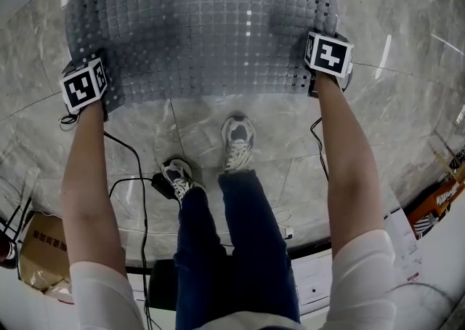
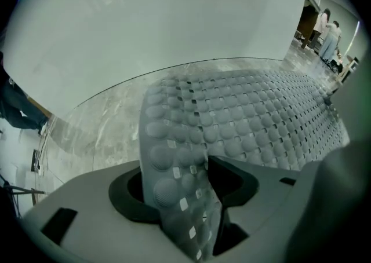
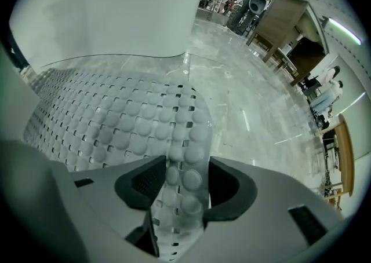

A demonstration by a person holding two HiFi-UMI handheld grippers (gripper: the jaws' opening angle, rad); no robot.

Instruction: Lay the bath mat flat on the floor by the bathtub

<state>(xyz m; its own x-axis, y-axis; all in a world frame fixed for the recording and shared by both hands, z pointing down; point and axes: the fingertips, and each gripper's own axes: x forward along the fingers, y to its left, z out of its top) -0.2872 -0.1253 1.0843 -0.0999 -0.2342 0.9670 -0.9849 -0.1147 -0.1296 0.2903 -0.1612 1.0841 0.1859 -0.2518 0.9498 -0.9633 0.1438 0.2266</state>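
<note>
Head view: bath mat [image 1: 203, 23] lies on the floor [image 1: 290, 154] across the upper frame, by the bathtub [image 2: 174, 24]. Left gripper [image 2: 185, 181] and right gripper [image 3: 179, 189] stand spread around its near corners; withdraw straight upward so they settle flat.

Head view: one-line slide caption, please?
Gray bath mat spread on the marble floor, left gripper and right gripper at its near corners, jaws open.

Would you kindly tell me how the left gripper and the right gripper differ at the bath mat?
The left gripper stands at the near left corner of the bath mat, the right gripper at its near right corner. Between the left jaws the mat leans to one side; between the right jaws it sits about centred. Both have jaws apart, mat between, not clamped.
</note>
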